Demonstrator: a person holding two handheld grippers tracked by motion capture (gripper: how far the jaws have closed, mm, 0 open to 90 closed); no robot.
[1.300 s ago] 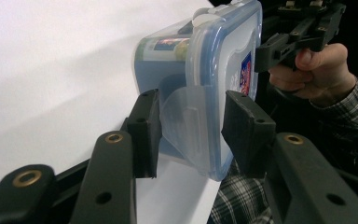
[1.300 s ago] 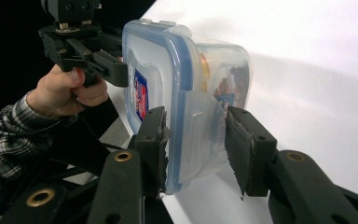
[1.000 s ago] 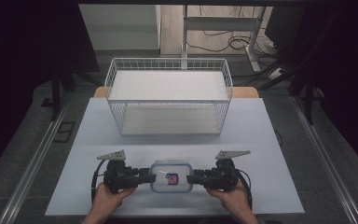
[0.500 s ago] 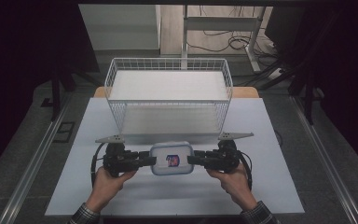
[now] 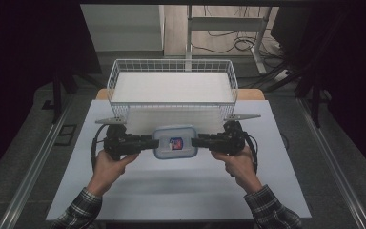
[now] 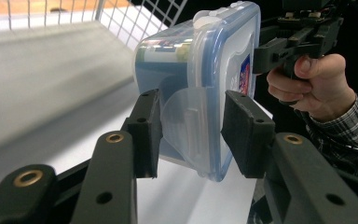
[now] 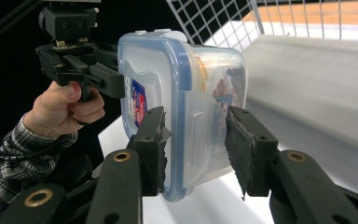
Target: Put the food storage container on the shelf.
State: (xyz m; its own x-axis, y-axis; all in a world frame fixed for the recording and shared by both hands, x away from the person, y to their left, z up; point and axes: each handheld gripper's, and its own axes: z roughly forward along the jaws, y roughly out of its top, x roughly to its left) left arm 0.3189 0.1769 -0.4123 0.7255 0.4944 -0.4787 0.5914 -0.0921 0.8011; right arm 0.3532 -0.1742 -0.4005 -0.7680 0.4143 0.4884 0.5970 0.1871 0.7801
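A clear plastic food container (image 5: 175, 141) with a blue-rimmed lid and a red and blue label hangs above the white table, just in front of the wire basket. My left gripper (image 5: 151, 141) is shut on its left end and my right gripper (image 5: 195, 141) on its right end. In the left gripper view the pads (image 6: 247, 133) clamp across the container (image 6: 200, 70) at its side latch flap. The right gripper view has the jaws closed the same way on the container (image 7: 168, 70), pinching lid and body. Food shows dimly through the wall.
A white wire basket (image 5: 119, 81) with a white liner stands at the back of the white table (image 5: 181, 191), its front wall just behind the container. Dark floor, metal rails and cables surround the table. Both plaid-sleeved forearms come in from the bottom.
Both grippers have carried the container away from the person's side of the table toward the basket, and it now hangs close to the basket's front wall.
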